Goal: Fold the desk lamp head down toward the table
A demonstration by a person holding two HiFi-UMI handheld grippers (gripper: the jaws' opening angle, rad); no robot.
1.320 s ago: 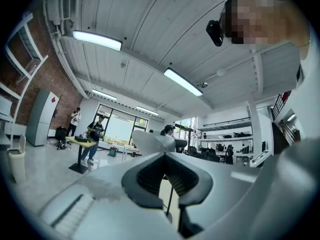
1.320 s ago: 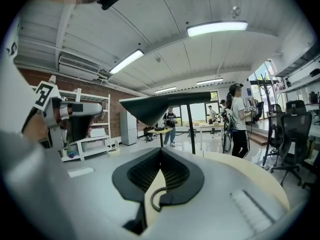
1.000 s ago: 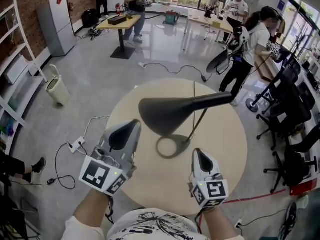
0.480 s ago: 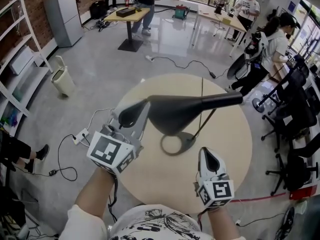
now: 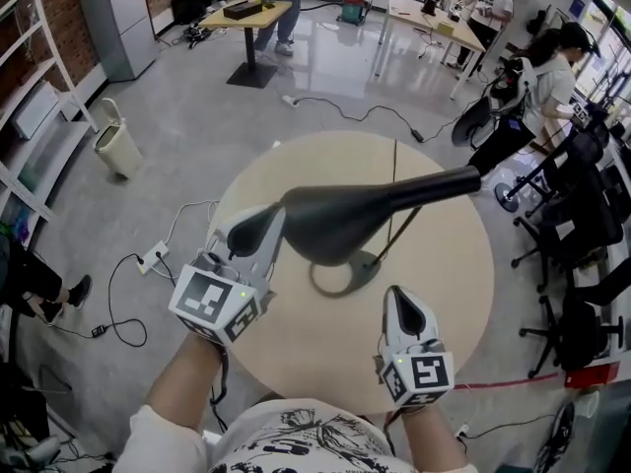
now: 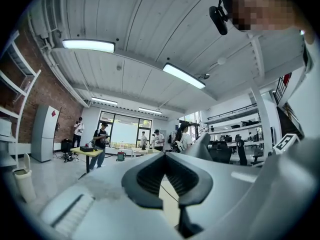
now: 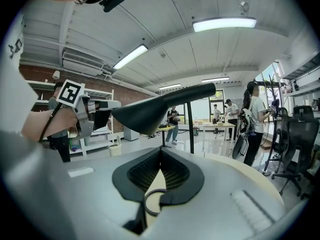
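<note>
The black desk lamp stands on the round beige table (image 5: 449, 294). Its cone-shaped head (image 5: 335, 223) stretches level above its ring base (image 5: 347, 276), and a thin pole (image 5: 394, 180) rises behind. My left gripper (image 5: 264, 223) is raised, shut, with its tips at the head's wide left rim; I cannot tell whether they touch. No lamp shows in the left gripper view, where the left gripper (image 6: 165, 156) has nothing between its pads. My right gripper (image 5: 399, 302) sits low near the table's front, shut and empty. In the right gripper view the right gripper (image 7: 161, 153) points under the lamp head (image 7: 155, 111).
Black office chairs (image 5: 582, 254) crowd the table's right side. Cables and a power strip (image 5: 153, 259) lie on the floor at left, with a bin (image 5: 116, 151) and white shelves (image 5: 30, 116) beyond. Several people stand at far tables (image 5: 246, 13).
My left gripper has risen from beside the table's edge and moved forward to the lamp head's left rim. The right gripper has barely moved.
</note>
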